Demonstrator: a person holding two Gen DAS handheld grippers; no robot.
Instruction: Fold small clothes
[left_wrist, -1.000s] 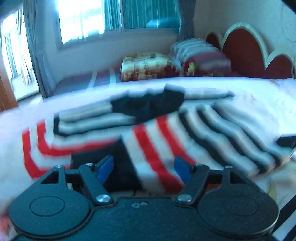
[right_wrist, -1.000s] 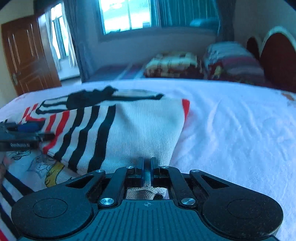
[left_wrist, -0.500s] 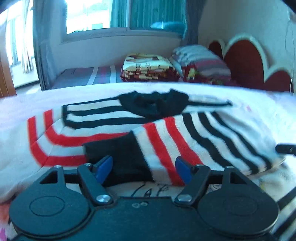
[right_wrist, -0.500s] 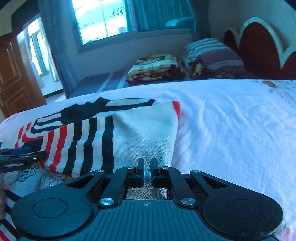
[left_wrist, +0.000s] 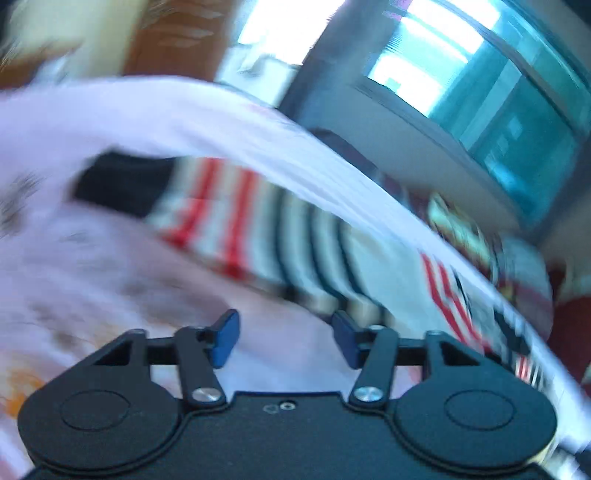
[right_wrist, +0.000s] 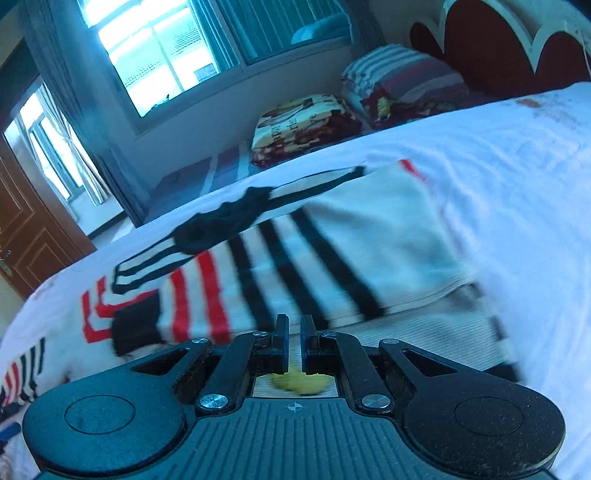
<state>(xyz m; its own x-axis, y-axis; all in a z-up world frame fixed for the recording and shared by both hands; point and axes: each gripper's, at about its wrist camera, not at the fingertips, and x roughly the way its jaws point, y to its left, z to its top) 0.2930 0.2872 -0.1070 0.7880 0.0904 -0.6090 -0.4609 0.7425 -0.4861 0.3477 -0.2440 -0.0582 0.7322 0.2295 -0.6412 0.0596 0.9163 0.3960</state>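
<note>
Knitwear first: a small cream sweater with black and red stripes and a black collar (right_wrist: 295, 251) lies partly folded on the white bedsheet (right_wrist: 517, 177), one striped sleeve laid across its body, and a pale printed garment with thin stripes (right_wrist: 424, 332) lies just beside it, under the right gripper (right_wrist: 294, 345). That gripper's fingers are closed, and no cloth shows clearly between their tips, though pale fabric with a yellow print sits beneath them. The left gripper (left_wrist: 282, 341) has its blue pads (left_wrist: 225, 341) apart and closing with nothing between them; its view is badly blurred and tilted, the sweater (left_wrist: 277, 236) ahead of it. The risk, as I judge it, is that a fast, rolled approach makes the left pads close on air or snag the sheet, dragging the fold askew. Folded blankets (right_wrist: 306, 125) sit well apart near the window.
</note>
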